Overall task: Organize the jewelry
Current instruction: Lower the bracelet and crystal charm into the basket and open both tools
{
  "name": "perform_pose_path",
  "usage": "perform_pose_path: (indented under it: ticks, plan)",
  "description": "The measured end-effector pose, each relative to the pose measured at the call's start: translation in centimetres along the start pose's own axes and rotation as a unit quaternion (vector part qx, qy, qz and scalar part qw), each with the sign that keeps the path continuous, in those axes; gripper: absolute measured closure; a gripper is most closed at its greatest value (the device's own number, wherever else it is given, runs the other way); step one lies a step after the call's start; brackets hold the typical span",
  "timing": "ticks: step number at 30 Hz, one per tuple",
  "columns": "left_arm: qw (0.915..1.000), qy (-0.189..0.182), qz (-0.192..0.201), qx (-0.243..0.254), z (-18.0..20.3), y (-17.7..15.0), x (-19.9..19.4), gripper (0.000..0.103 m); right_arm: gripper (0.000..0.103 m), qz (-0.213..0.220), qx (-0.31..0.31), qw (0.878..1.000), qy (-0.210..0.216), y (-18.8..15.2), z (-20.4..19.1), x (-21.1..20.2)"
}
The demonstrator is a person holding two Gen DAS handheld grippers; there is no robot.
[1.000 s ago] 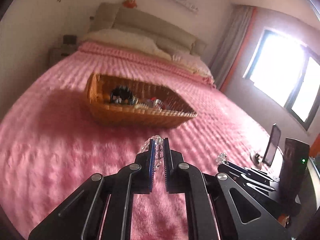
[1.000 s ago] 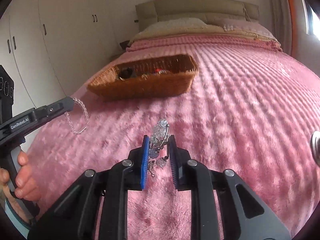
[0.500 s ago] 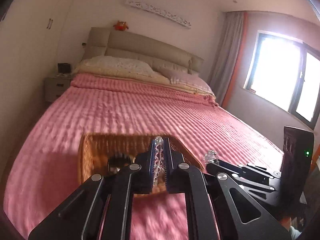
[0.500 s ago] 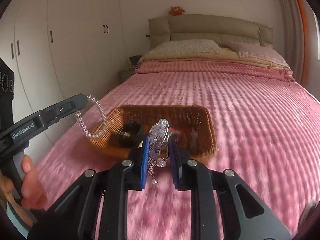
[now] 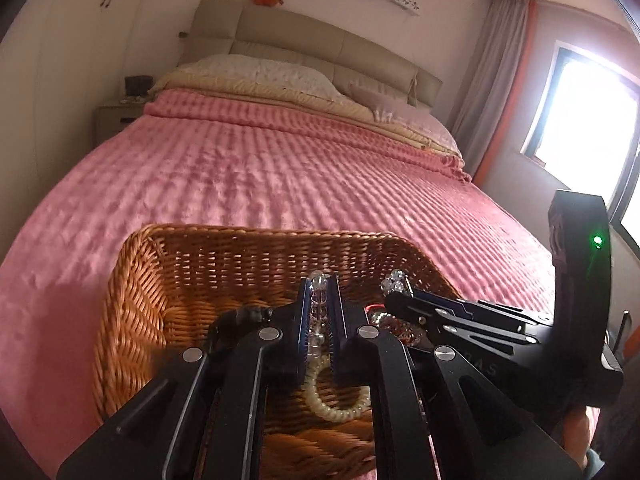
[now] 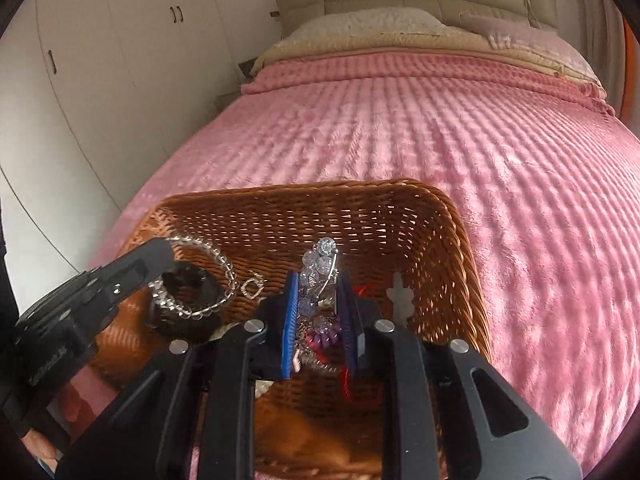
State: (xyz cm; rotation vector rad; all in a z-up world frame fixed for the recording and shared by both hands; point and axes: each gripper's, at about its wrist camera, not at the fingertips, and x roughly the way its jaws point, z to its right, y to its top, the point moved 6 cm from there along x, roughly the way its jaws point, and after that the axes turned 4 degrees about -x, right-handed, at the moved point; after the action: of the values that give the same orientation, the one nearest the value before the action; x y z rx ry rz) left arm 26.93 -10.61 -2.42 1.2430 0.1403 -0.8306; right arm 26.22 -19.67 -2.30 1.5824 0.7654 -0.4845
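While both tongs hang over the wicker basket (image 5: 256,256), each one is closed on a piece of jewelry. The left gripper (image 5: 319,312) pinches a clear bead bracelet (image 6: 208,276) between its blue pads; in the right wrist view the loop of this bracelet hangs free below the fingertips, above a dark round object (image 6: 188,300) on the basket floor. The right gripper (image 6: 318,300) clamps a crystal ornament (image 6: 320,264), whose clear stones stick up above the pads and whose purple parts show lower between them.

Under the left gripper lies a pearl strand (image 5: 336,404) on the basket bottom, and red pieces (image 5: 396,324) lie just beside it toward the right. The two grippers are near each other, the right one's tip close to the left one's right side.

Around them the basket's woven rim rises on the far side and on both flanks. Beyond the rim, the pink bedspread (image 6: 440,128) spreads wide and bare up to the pillows (image 5: 272,76) and headboard (image 5: 320,40). White wardrobe doors (image 6: 100,80) stand along the left side of the bed, and a window (image 5: 592,112) with a curtain (image 5: 488,80) is on the right.
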Motion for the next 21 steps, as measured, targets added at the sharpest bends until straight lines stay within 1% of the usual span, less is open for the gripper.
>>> perform_pose_path:
  ticks: [1, 2, 3, 4, 5, 6, 7, 10, 13, 16, 18, 19, 20, 21]
  plan:
    - [1.0000, 0.002, -0.004, -0.004, -0.2, -0.1, 0.1, 0.096, 0.084, -0.002, 0.003, 1.000, 0.002, 0.0, 0.1, 0.3]
    - [0.9999, 0.005, -0.004, -0.009, -0.4, -0.1, 0.0, 0.092, 0.083, -0.003, 0.008, 1.000, 0.003, -0.1, 0.2, 0.4]
    - [0.9999, 0.006, -0.003, -0.013, -0.6, -0.2, -0.1, 0.087, 0.077, -0.005, 0.013, 1.000, 0.008, -0.1, 0.4, 0.5]
    - [0.9999, 0.008, 0.002, -0.013, -0.7, -0.1, -0.3, 0.079, 0.070, -0.004, 0.016, 1.000, 0.012, 0.0, 0.5, 0.4]
    - [0.9998, 0.011, 0.007, -0.012, -0.7, 0.0, -0.6, 0.073, 0.065, 0.000, 0.018, 1.000, 0.013, 0.1, 0.6, 0.3]
    - [0.9998, 0.012, 0.013, -0.011, -0.7, 0.1, -1.0, 0.071, 0.056, 0.008, 0.020, 1.000, 0.010, 0.2, 0.7, -0.2]
    - [0.9998, 0.012, 0.016, -0.011, -0.6, 0.2, -1.3, 0.069, 0.055, 0.014, 0.021, 1.000, 0.009, 0.3, 0.8, -0.5]
    - [0.9995, 0.009, 0.027, -0.012, -0.3, 0.5, -2.8, 0.069, 0.055, 0.029, 0.025, 0.999, 0.014, 0.5, 0.8, -2.1]
    - [0.9989, 0.009, 0.044, -0.015, 0.1, 0.8, -4.9, 0.058, 0.055, 0.046, 0.015, 0.999, 0.008, 0.4, 0.2, -4.3]
    - [0.9977, 0.003, 0.065, -0.015, 0.8, 0.9, -7.7, 0.056, 0.055, 0.072, -0.003, 0.997, -0.006, 0.0, -0.7, -7.2]
    - [0.9968, 0.008, 0.078, -0.015, 1.0, 0.6, -9.3, 0.048, 0.055, 0.091, -0.010, 0.996, -0.009, -0.4, -1.2, -9.3]
    - [0.9960, 0.016, 0.087, -0.016, 1.1, 0.4, -10.2, 0.039, 0.055, 0.100, -0.013, 0.995, -0.012, -0.7, -1.4, -10.2]
    - [0.9947, 0.024, 0.098, -0.018, 1.1, 0.0, -11.3, 0.036, 0.055, 0.108, -0.016, 0.994, -0.015, -1.0, -1.6, -11.0]
    - [0.9939, 0.027, 0.106, -0.017, 1.2, -0.6, -12.3, 0.036, 0.055, 0.117, -0.021, 0.993, -0.021, -1.7, -1.9, -12.0]
